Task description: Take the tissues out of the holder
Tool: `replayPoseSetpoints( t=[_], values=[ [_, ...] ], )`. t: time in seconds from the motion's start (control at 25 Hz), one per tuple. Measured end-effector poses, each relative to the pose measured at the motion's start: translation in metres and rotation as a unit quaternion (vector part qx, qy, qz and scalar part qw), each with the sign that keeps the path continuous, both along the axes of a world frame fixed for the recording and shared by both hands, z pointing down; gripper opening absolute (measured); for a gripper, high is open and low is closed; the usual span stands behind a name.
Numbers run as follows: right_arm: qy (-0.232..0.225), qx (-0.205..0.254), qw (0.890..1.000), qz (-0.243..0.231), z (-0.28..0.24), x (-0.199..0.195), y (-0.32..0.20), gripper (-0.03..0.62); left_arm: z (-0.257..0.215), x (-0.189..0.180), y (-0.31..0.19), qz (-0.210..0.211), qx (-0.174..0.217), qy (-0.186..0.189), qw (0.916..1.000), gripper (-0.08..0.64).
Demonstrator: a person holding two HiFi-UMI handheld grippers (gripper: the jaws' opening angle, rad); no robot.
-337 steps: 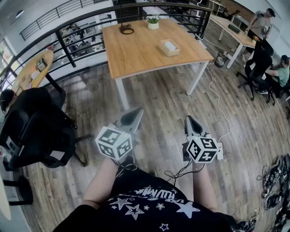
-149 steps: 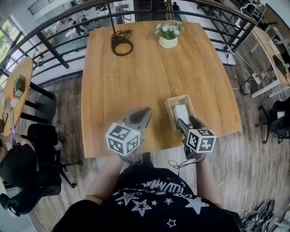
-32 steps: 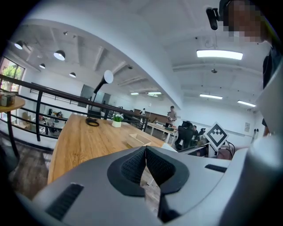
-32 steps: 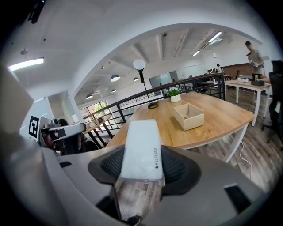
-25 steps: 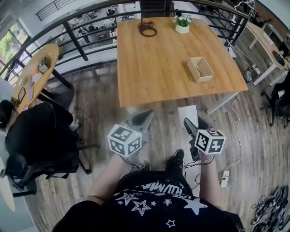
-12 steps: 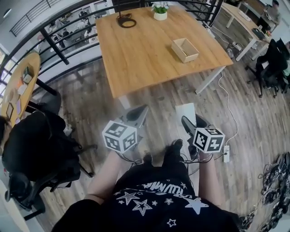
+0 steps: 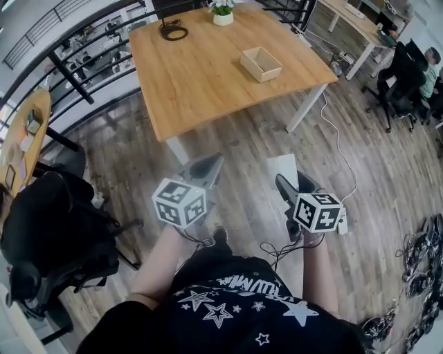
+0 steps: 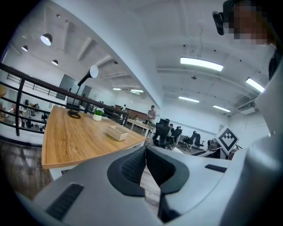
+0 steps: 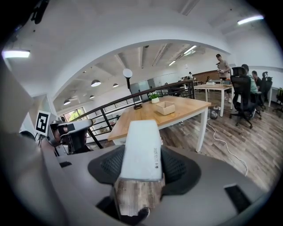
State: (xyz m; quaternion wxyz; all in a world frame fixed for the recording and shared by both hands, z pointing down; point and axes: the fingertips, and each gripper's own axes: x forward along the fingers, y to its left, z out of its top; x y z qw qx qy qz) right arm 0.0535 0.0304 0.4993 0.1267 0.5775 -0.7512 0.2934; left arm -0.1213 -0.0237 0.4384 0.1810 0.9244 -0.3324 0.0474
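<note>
Pale wooden table (image 7: 201, 76), bearing open wooden holder (image 7: 261, 63), potted plant (image 7: 223, 14), black coil (image 7: 173, 31)

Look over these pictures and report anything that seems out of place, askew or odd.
Nothing is spilled or damaged. The wooden holder sits empty on the table, skewed to its edges. The tissue pack is clamped in the right hand-held gripper, away from the table. A white cable trails loose across the floor.

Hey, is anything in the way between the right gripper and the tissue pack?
Nothing is. The white rectangular tissue pack sits clamped between the jaws of the right gripper, well away from the open wooden holder on the light wooden table.
</note>
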Motion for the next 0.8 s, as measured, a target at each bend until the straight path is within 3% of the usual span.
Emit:
replayPoseSetpoints(
  t=[0.4, 0.8],
  values=[
    [-0.010, 0.007, 1.000, -0.022, -0.017, 0.037, 0.095, 0.252, -0.020, 0.049, 0.102, -0.005, 0.009, -0.011, 0.9999, 0.014],
    [-0.015, 0.013, 0.999, -0.039, -0.015, 0.052, 0.162, 0.252, -0.023, 0.061, 0.180, -0.026, 0.017, -0.016, 0.9994, 0.014]
  ],
)
